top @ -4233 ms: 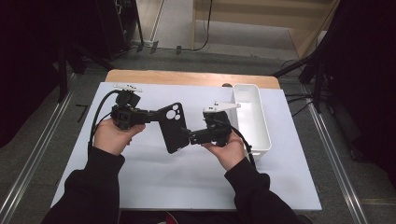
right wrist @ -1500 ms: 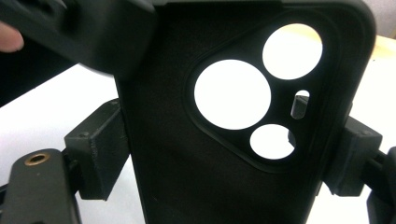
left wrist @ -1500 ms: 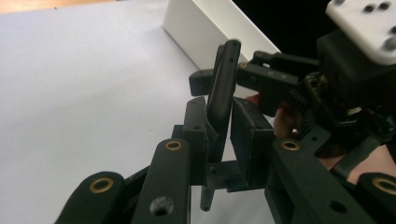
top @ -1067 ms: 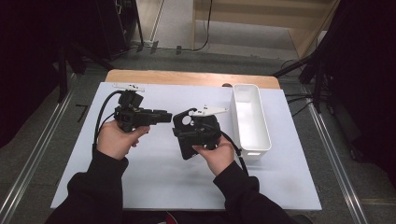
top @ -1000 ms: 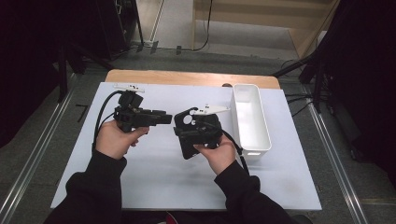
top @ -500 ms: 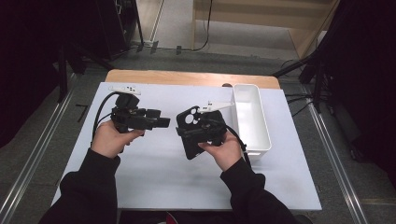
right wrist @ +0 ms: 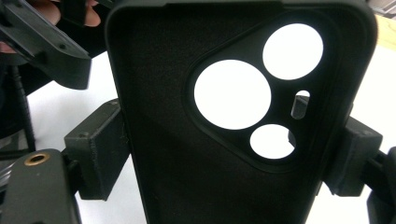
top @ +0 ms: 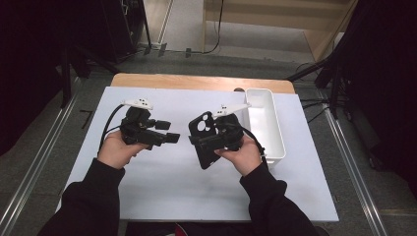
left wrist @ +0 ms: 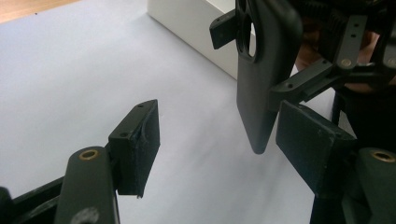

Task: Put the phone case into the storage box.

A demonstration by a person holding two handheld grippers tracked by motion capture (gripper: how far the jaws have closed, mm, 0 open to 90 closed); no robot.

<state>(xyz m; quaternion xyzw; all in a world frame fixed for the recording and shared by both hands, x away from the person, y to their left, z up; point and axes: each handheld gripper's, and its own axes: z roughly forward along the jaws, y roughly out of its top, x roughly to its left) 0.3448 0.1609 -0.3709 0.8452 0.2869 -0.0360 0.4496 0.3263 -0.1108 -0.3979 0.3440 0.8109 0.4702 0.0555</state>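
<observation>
A white desk (top: 162, 196) on a grey floor, a white bin (top: 268, 123) at its right. The right tool (top: 204, 140) grips a black phone case (top: 204, 142) by its long edges, lifted above the desk; the left tool (top: 169, 132) stands wide and empty just beside it. Likely a handover or binning step — next the case needs lining up over the bin. No readable writing.
</observation>
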